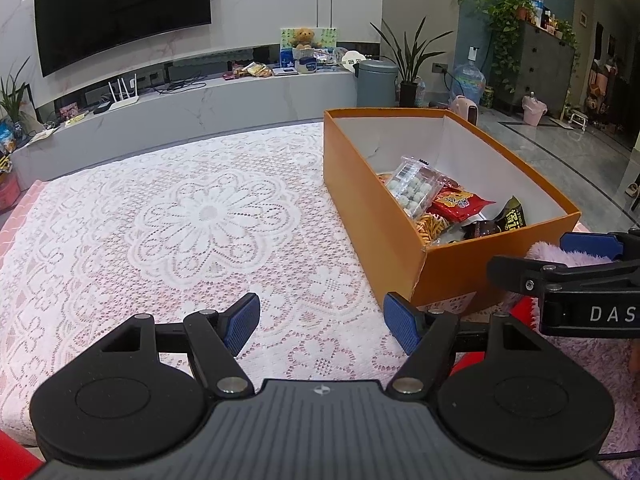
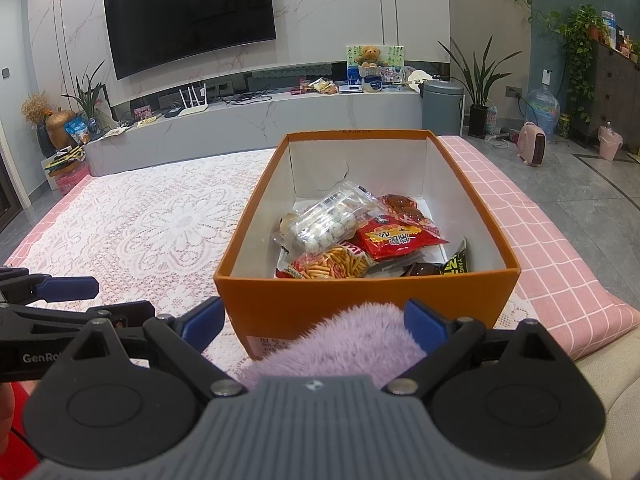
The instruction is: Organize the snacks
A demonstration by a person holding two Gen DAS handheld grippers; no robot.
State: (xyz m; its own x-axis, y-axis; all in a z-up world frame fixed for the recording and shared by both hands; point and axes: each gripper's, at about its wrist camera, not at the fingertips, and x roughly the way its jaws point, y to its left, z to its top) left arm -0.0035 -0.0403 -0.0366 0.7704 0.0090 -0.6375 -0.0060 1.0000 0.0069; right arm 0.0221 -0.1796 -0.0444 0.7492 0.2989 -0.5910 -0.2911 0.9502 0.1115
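Snacks all sit piled in the orange box, just ahead of the right gripper; its jaws gape, empty. Left gripper spread wide too, over bare lace cloth. Looks nearly finished, nothing loose.

Matt orange cardboard box is holding glossy plastic snack packets, sitting on white lace cloth; fluffy purple fabric is showing.
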